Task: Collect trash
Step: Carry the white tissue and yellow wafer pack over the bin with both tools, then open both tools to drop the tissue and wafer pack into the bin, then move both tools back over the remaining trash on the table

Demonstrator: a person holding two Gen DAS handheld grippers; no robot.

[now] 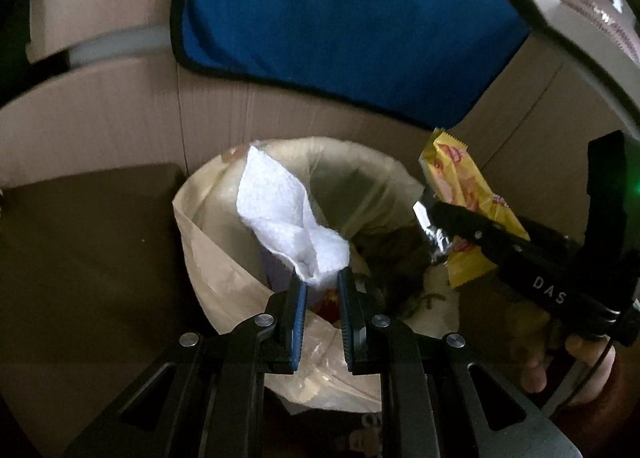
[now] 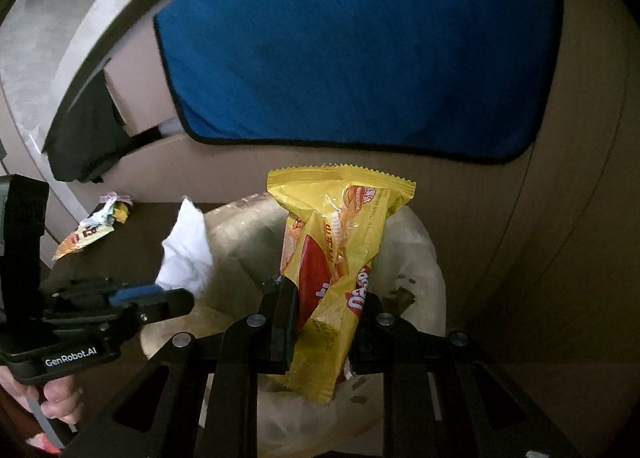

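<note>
Left gripper [image 1: 322, 278] at bottom center of the left wrist view, blue pads [image 1: 298, 322] closed on the lower tip of a white tissue [image 1: 280, 214]. Tissue sticks up and leans toward upper left of frame, crumpled, hanging over the mouth of the trash bag [image 1: 208, 258]. Bag is beige/translucent plastic, open, w/ dark scraps and some wrappers inside; contents too dim to ID further.

Right gripper [image 1: 430, 214] enters from the right edge of that view, clamped on a yellow snack wrapper [image 1: 460, 182]. Wrapper's silver inner side shows at the fingertip; wrapper sits at the bag's right rim, roughly level w/ the tissue.

Right wrist view: right gripper [image 2: 326, 298] at bottom center, jaws shut on the yellow snack wrapper [image 2: 340, 242] around its lower-mid section. Wrapper is upright, serrated top edge up, red/orange print, bottom end hanging below the fingers. Trash bag [image 2: 424, 258] opening is directly behind/below it. Left gripper [image 2: 172, 294] comes in from the lower left, holding the tissue [image 2: 186, 250] just beside the bag's left rim.

Another wrapper [image 2: 90, 232], crumpled, yellow/white, lies on the dark surface [image 2: 132, 258] at mid left, well apart from the bag.

Background: blue mat [image 2: 352, 50] fills upper center, against cardboard [image 2: 580, 218].
</note>
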